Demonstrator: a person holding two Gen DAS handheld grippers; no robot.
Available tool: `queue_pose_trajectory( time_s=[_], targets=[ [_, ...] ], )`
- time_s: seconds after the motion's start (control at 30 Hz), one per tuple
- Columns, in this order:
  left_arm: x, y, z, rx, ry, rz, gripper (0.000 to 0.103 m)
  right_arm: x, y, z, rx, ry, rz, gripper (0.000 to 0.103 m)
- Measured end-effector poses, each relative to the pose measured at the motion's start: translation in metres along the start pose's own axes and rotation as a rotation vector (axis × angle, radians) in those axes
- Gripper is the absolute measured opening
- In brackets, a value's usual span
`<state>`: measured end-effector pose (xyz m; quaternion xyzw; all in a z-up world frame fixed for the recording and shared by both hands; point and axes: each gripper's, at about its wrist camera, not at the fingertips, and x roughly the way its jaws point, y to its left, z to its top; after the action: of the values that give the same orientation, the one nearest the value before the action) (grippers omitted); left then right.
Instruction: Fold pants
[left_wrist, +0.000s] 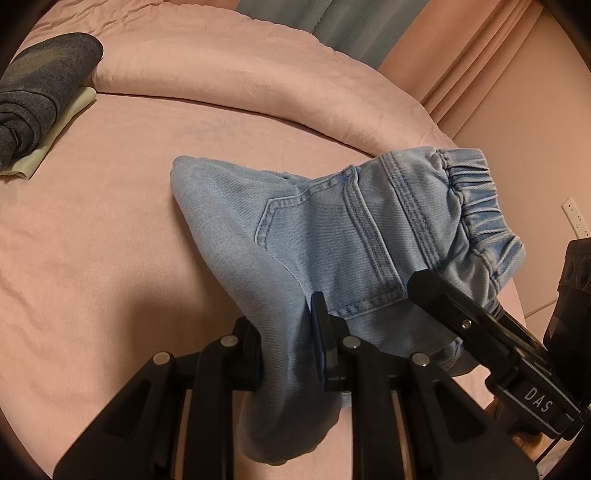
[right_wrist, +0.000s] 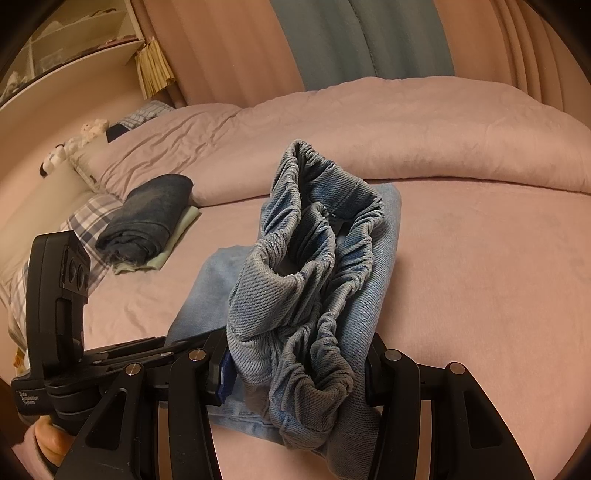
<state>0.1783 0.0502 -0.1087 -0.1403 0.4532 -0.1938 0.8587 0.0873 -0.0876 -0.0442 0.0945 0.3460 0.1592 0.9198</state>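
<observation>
Jaws, both sets, clenched on cloth: left gripper (left_wrist: 291, 354) pinches a thin fold of leg fabric, right gripper (right_wrist: 295, 365) clamps the thick bunched waistband (right_wrist: 314, 258) at a wider spread. Item held: pale denim pants (left_wrist: 332, 236), already doubled into a compact bundle, raised off the surface, hanging forward of and below both jaws. Bed (left_wrist: 110, 240), pink sheet, lies beneath and ahead of the jaws, bare directly under the bundle. Pink duvet (right_wrist: 406, 122) is heaped beyond the jaws' reach. Stack of folded dark garments (right_wrist: 147, 218) sits well to the left of both jaws. Handling note, as judgement: lower both hands together and level, let the far fold touch down first, keep the edges aligned, and release only once the bundle rests flat; dropping the waistband side early would probably spring the fold open.
</observation>
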Motion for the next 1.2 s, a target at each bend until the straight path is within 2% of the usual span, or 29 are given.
queue_pose_trajectory(
  time_s=[0.47, 0.63, 1.2],
  targets=[
    [0.003, -0.005, 0.002, 0.012, 0.005, 0.025, 0.019, -0.006, -0.008, -0.008, 0.018, 0.016, -0.013, 0.053],
    [0.004, -0.007, 0.002, 0.017, 0.008, 0.037, 0.019, 0.009, -0.018, 0.013, 0.024, 0.027, -0.019, 0.053],
    [0.006, -0.013, 0.002, 0.039, 0.011, 0.07, 0.02, 0.017, -0.033, 0.019, 0.055, 0.055, -0.033, 0.053]
  ],
)
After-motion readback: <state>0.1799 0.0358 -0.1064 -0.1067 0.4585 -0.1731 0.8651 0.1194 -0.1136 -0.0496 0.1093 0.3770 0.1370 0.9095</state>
